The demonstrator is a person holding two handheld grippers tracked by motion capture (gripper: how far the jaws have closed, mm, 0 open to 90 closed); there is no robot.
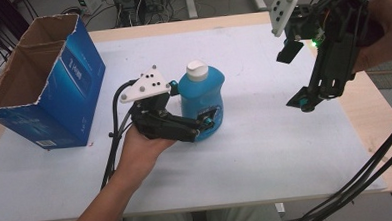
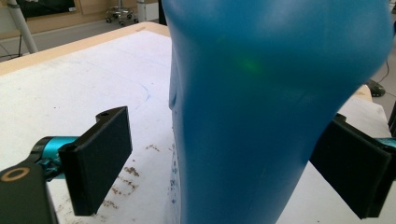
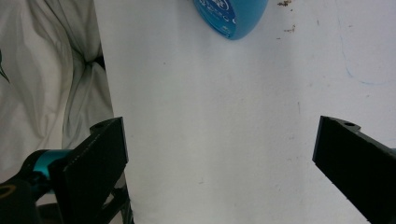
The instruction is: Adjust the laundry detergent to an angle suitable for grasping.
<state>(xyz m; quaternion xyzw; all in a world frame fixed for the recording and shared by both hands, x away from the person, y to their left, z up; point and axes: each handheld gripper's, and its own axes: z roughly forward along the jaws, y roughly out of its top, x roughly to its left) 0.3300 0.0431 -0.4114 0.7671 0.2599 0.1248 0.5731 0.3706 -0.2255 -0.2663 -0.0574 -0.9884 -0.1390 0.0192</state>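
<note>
High view: cardboard box point(image 1: 37, 82) at table point(image 1: 266, 152) left edge, open top. Blue bottle point(image 1: 202, 97) upright mid-table, between left gripper point(image 1: 204, 124) jaws; one pad apart, not yet clamped. Risk: uneven squeeze on curved wall tips or twists bottle. Right gripper point(image 1: 303, 102) hangs open near right edge.

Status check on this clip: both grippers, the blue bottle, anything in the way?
Left gripper astride the blue plastic bottle with white cap, one pad clear, open. Right gripper open, raised over white table. Bottle upright. Blue cardboard box well aside.
</note>
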